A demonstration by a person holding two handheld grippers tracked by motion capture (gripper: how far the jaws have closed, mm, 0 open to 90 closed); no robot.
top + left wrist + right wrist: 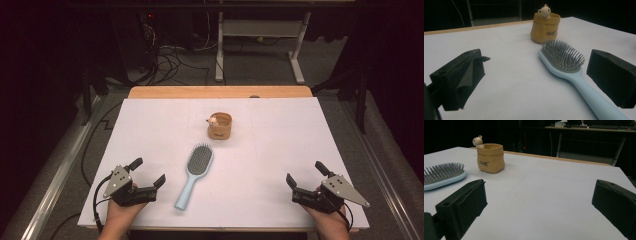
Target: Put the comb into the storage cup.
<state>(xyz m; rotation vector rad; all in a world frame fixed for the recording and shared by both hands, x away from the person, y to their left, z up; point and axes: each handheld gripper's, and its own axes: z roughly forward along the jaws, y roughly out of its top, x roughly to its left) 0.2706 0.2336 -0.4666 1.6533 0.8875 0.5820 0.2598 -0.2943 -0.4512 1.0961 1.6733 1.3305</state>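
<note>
- High view first, far left: the left gripper point(148, 171) sat at the near-left of the white table point(280, 150), held in a hand point(117, 215) coming in from the bottom edge, jaws spread wide and grasping nothing.
- Just right of it lay the light-blue hairbrush point(195, 172), flat on the table, bristles up, handle slanting toward the near edge and its end close to the left gripper (near, but not touching).
- Left gripper view backed that up: the hairbrush point(566, 62) ran between the two black jaws, nearer the right-hand one, with clear space on both sides.
- Beyond the brush head, toward the far middle of the table, stood the small tan pot point(220, 126), upright, a little bear figure point(213, 120) peeking over its rim.
- Well apart at the near-right, the right gripper point(306, 173) rested low over the table, jaws also released and empty.
- Right gripper view showed bare white table between its jaws, with the brush head point(444, 176) off to the left.
</note>
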